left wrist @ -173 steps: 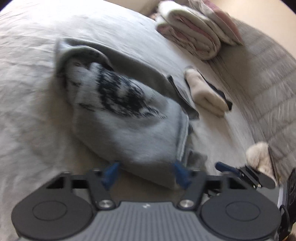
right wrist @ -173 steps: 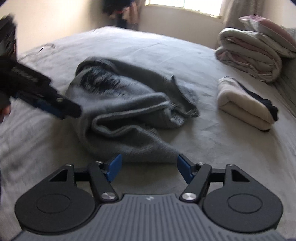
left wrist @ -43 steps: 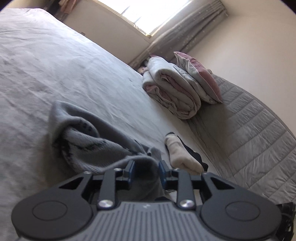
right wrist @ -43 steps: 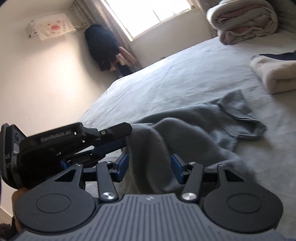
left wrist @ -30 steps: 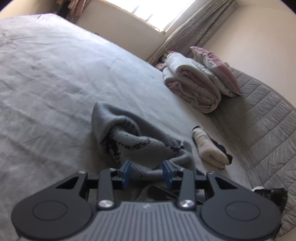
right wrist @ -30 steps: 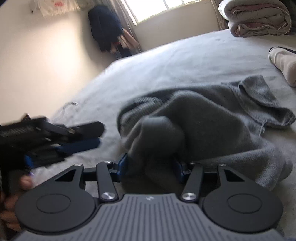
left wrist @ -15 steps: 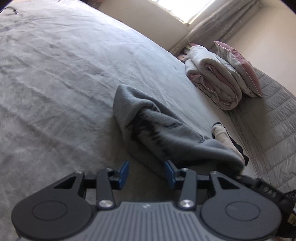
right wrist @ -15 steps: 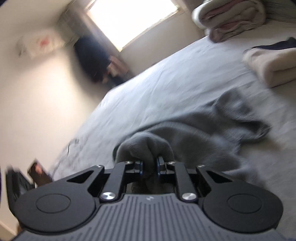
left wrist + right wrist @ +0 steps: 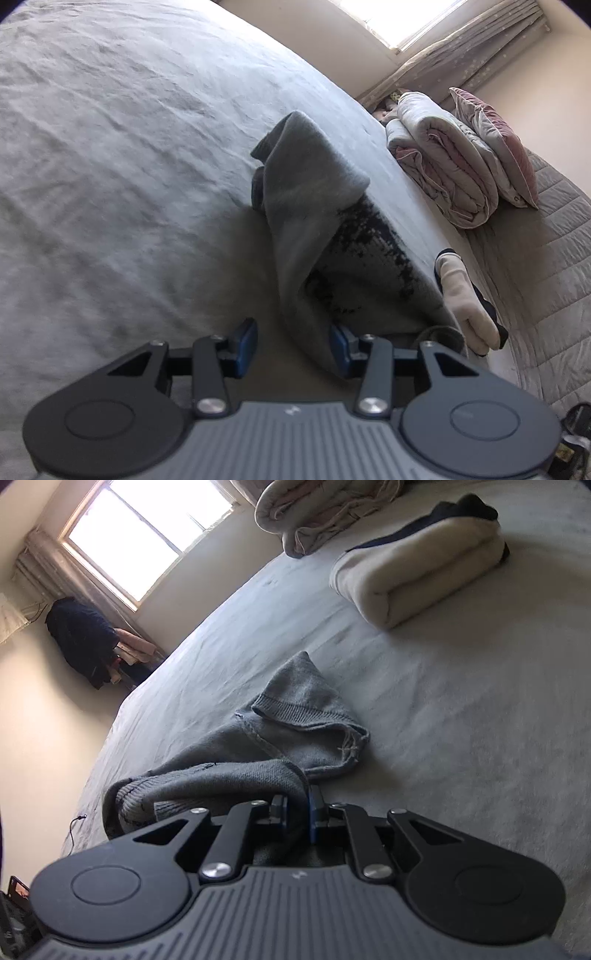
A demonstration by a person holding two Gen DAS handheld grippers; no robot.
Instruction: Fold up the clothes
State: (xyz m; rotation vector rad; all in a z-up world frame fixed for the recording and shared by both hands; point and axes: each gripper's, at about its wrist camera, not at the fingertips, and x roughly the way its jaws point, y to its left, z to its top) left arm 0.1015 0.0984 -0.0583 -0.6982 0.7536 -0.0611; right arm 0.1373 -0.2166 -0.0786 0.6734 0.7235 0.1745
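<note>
— What does your left wrist view show?
— Your left gripper [image 9: 293,345] is spread, a fold of the grey knitted sweater [image 9: 325,221] draped between its pads, mid-bed on the grey bedsheet [image 9: 110,147].

— And your right wrist view?
— Your right gripper [image 9: 297,808] pinches the sweater's [image 9: 258,753] edge; a cream rolled garment [image 9: 417,579] lies well apart.

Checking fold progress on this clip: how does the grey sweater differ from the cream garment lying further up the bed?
The grey sweater is crumpled and lifted at one end, pinched by the right gripper; the cream garment lies untouched as a neat folded bundle. The sweater is grey knit with a dark pattern; the cream garment is plain, with a dark piece against it. Both rest on the bed.
</note>
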